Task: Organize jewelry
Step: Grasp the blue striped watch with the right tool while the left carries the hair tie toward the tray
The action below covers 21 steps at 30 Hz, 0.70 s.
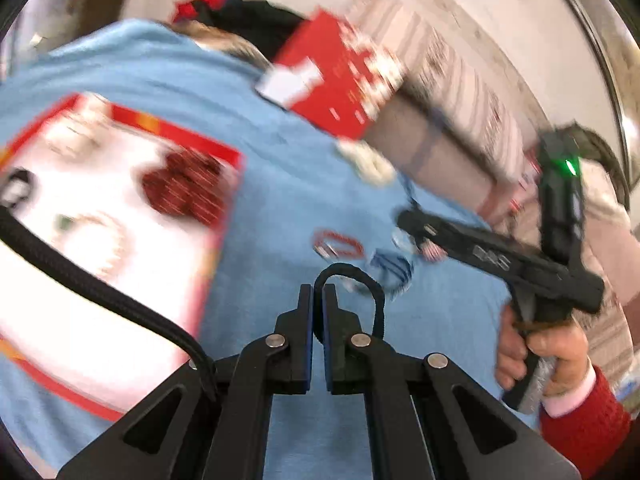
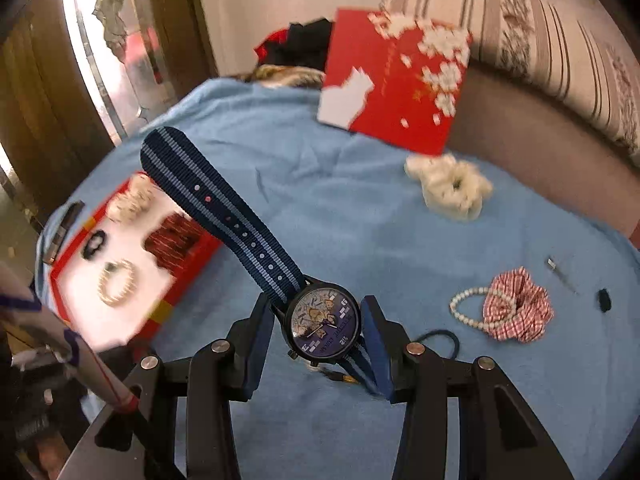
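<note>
My right gripper (image 2: 318, 312) is shut on a wristwatch (image 2: 324, 322) with a blue striped strap (image 2: 224, 208), held above the blue cloth (image 2: 340, 208). My left gripper (image 1: 319, 296) is shut on a black hair tie (image 1: 360, 280) that loops up past its fingers. A red box with a white lining (image 2: 116, 264) lies at the left; it holds a pearl bracelet (image 2: 116, 282), a dark red scrunchie (image 2: 172, 238), a black ring-shaped tie (image 2: 93, 243) and a white scrunchie (image 2: 130, 198). The box also shows blurred in the left wrist view (image 1: 100, 220).
The red box lid (image 2: 394, 76) leans at the back. On the cloth lie a white scrunchie (image 2: 450, 188), a pearl bracelet (image 2: 472, 308), a red checked scrunchie (image 2: 520, 308), a hair pin (image 2: 560, 272) and a dark hair tie (image 2: 438, 340). A striped cushion (image 2: 540, 48) stands behind.
</note>
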{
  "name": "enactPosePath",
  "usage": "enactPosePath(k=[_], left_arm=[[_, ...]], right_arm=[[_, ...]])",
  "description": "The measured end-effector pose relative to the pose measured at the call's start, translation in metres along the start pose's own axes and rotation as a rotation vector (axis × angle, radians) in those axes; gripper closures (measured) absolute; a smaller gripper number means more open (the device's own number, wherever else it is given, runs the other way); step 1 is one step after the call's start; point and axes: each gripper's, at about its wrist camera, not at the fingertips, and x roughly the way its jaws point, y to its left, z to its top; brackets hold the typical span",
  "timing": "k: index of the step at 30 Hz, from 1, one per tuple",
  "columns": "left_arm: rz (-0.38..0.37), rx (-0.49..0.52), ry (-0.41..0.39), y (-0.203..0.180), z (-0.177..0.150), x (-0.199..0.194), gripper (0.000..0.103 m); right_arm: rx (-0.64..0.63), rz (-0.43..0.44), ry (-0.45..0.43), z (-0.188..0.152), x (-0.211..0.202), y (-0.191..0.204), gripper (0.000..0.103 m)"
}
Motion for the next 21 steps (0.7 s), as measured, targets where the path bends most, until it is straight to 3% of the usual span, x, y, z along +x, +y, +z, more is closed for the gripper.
enactPosePath(k=[4,8,14,21], left_arm=[[0.128,-0.093,-0.106,0.051,0.019,-0.036,0.099],[0.265,-0.195,-0.138,0.103,0.029,-0.052,0.099],[0.412,-0.322,-0.103,0.167,0.030,-0.052,0.099],[0.520,-0.343,-0.045,0.189,0.034,-0.032,0.099]], right_arm=[[-0.047,0.038,-0.035,0.019,-0.014,0.040,0.055],[-0.098,0.087,-0.071,0.039,-0.022,0.087,0.055],[-0.144,0.174,-0.049,0.059,-0.002,0.151,0.055],[-0.177,0.165,0.061,0.066,0.073,0.204,0.055]])
